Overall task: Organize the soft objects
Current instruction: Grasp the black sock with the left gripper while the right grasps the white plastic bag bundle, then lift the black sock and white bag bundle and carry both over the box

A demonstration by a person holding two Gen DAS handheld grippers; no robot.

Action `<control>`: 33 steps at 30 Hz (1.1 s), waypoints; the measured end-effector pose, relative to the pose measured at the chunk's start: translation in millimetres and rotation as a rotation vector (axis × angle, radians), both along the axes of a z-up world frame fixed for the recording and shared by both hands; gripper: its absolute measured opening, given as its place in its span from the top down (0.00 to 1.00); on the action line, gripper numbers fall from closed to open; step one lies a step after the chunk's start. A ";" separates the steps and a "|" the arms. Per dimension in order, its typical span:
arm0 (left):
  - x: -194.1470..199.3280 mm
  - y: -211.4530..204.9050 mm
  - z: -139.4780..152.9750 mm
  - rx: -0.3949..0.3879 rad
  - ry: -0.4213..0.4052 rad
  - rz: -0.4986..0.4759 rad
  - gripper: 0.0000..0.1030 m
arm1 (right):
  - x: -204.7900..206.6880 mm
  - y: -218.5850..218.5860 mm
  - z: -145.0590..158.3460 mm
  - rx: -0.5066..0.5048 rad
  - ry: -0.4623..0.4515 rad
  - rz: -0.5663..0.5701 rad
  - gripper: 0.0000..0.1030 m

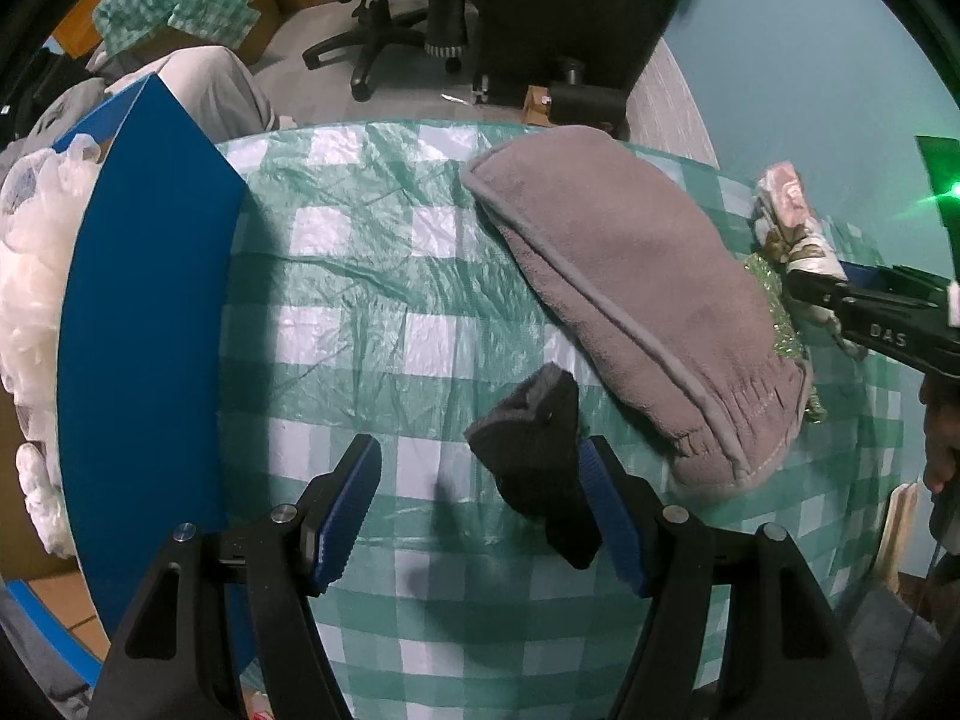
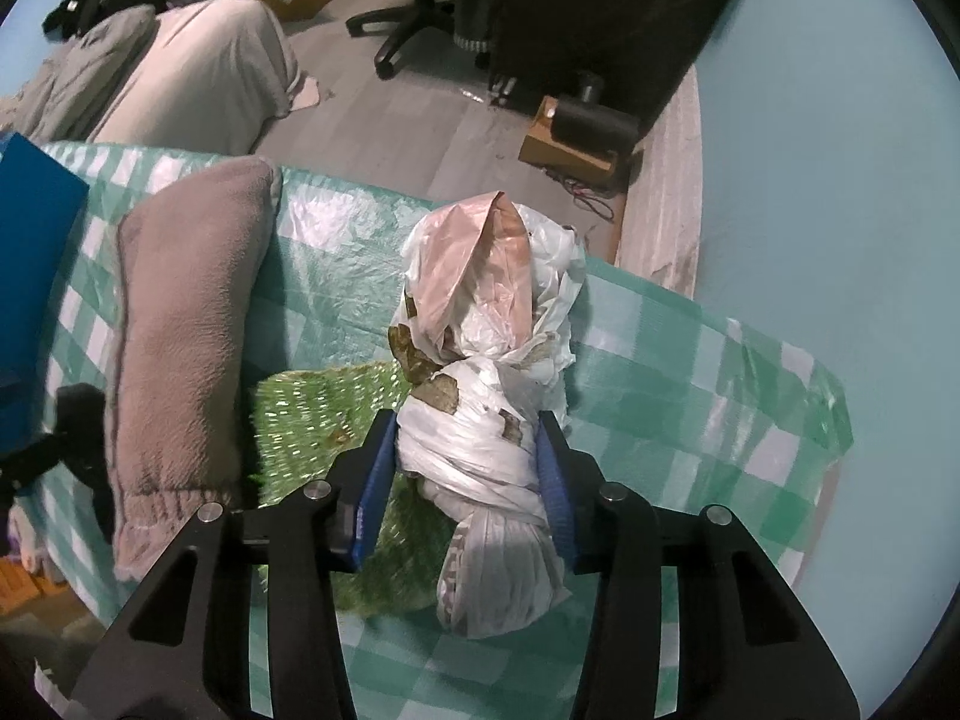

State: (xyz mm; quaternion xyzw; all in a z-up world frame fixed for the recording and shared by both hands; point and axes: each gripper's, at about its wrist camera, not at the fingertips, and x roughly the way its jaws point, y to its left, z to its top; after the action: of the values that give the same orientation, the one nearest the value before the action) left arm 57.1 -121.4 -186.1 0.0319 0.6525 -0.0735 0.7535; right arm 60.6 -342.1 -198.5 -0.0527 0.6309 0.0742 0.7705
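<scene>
With the right tongs (image 2: 468,480) clamped on the knotted plastic bag (image 2: 486,420) at the desk's (image 2: 690,372) far side and the left tongs (image 1: 480,504) wide beside a dark sock (image 1: 534,456) (touching one pad only), the pickup seems underway, lifting next.

Both handheld grippers look alike: the left gripper (image 1: 480,504) and right gripper (image 2: 468,480) have matte black angular frames with silver round screws. Their fingers (image 1: 348,510) carry ribbed blue pads; white letters "DAS" mark one arm.
</scene>
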 end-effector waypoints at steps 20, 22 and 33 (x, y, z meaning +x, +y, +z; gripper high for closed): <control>5.4 -26.7 -41.4 0.066 0.055 -0.055 0.32 | -58.0 -5.8 36.7 0.007 -0.041 0.004 0.57; 7.5 -28.4 -44.0 0.058 0.060 -0.052 0.37 | -61.9 -3.1 37.7 0.005 -0.043 0.012 0.57; -10.9 -25.5 -34.3 0.097 0.014 -0.097 0.62 | -78.4 9.9 48.8 0.015 -0.064 0.037 0.57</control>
State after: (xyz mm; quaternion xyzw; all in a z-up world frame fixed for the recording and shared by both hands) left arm 46.1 -146.8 -220.3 0.0995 0.6581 -0.0782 0.7422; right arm -17.8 -332.2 -149.7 -0.0609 0.6042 0.0914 0.7892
